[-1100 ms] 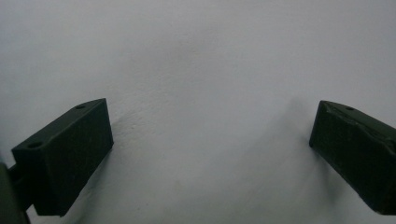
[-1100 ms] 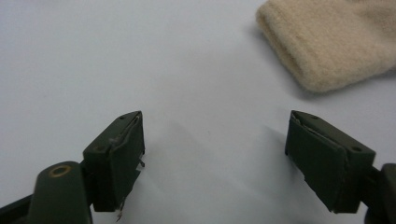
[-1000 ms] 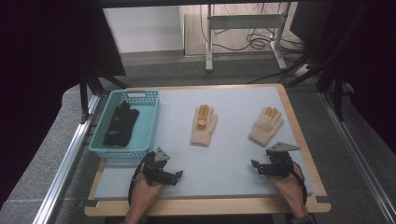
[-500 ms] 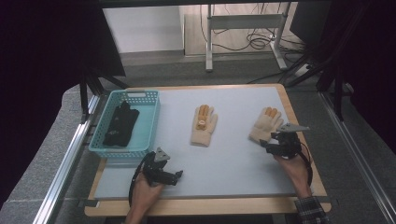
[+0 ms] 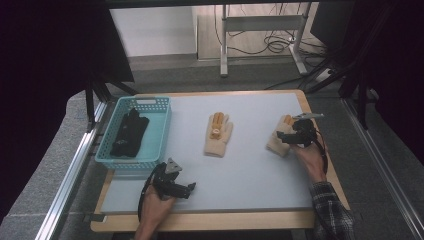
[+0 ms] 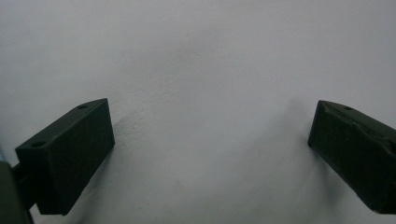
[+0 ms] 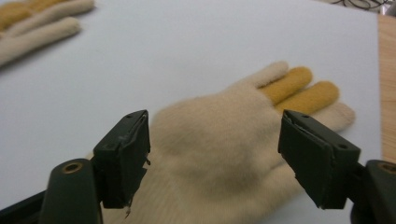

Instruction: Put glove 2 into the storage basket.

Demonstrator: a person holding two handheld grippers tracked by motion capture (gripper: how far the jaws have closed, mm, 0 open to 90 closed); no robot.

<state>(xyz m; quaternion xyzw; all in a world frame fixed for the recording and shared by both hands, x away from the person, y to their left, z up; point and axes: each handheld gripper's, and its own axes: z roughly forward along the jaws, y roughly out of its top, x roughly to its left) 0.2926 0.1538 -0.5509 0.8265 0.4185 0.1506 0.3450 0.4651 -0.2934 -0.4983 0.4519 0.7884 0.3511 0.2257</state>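
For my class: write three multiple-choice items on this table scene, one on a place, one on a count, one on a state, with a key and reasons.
1. Where does the black glove lie?
A. in the basket
B. on the mat
C. in the left gripper

2. How many cream gloves lie on the mat?
A. one
B. two
C. three

3. How do the right gripper's jaws stand?
A. shut on the glove
B. open astride the glove
C. open over bare mat

Key:
1 A, the black glove is inside the basket.
2 B, the middle glove and right glove.
3 B, the right gripper shows a jaw on each side.
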